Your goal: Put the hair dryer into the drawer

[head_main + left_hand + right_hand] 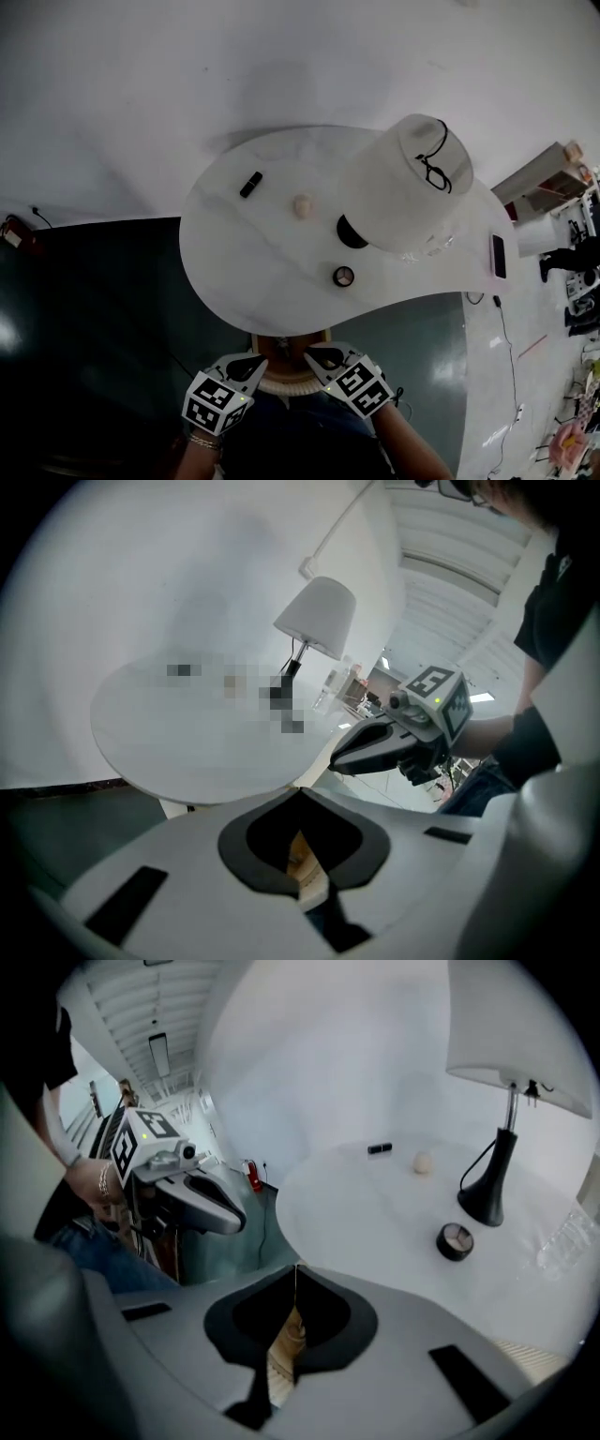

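Two clenched, empty: left hand-held gripper (251,365), right hand-held gripper (317,357), side by side near worktop (242,246) edge; lamp (403,187) on worktop.

Curved white table (234,253) just beyond the left gripper (251,364) and right gripper (319,360).
A round compact (344,277) lies nearest them; farther out stand a lamp (412,187), a pale ball (303,205) and a black bar (250,184), with a phone (499,255) far right.
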`<control>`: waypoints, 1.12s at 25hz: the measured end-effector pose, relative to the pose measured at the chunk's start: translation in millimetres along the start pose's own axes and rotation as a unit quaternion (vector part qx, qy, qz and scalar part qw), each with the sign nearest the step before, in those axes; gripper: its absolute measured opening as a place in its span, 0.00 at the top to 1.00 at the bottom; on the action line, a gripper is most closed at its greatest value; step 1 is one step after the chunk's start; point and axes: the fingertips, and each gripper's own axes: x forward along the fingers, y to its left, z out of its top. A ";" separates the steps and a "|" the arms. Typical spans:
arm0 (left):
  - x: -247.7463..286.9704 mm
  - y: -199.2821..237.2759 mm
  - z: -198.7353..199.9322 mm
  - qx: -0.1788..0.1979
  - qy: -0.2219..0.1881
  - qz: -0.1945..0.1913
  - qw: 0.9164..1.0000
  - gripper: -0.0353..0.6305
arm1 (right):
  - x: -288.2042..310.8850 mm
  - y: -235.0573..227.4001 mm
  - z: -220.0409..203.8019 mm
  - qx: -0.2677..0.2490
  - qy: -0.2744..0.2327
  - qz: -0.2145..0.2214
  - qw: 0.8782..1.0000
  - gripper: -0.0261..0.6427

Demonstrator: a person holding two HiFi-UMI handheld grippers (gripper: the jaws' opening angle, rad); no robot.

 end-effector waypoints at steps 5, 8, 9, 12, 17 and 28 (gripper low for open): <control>-13.9 -10.0 35.4 0.021 -0.029 0.002 0.999 0.92 | -28.8 -5.7 38.3 -0.008 -0.054 0.019 0.998 0.93; -25.3 -14.5 60.1 0.033 -0.058 -0.001 0.998 0.92 | -47.7 -6.2 63.3 -0.026 -0.100 0.028 0.994 0.93; -30.5 -15.6 69.1 0.036 -0.071 0.000 0.997 0.92 | -54.7 -5.0 72.4 -0.028 -0.120 0.033 0.992 0.93; -47.5 -20.0 96.9 0.044 -0.114 0.004 0.993 0.92 | -75.0 -2.1 96.9 -0.041 -0.167 0.043 0.984 0.93; -72.0 -24.5 136.8 0.058 -0.171 0.013 0.983 0.92 | -102.9 -4.7 129.7 -0.077 -0.212 0.032 0.974 0.93; -98.2 -24.8 203.5 0.079 -0.253 0.039 0.963 0.92 | -145.8 -18.8 195.0 -0.097 -0.298 0.009 0.950 0.93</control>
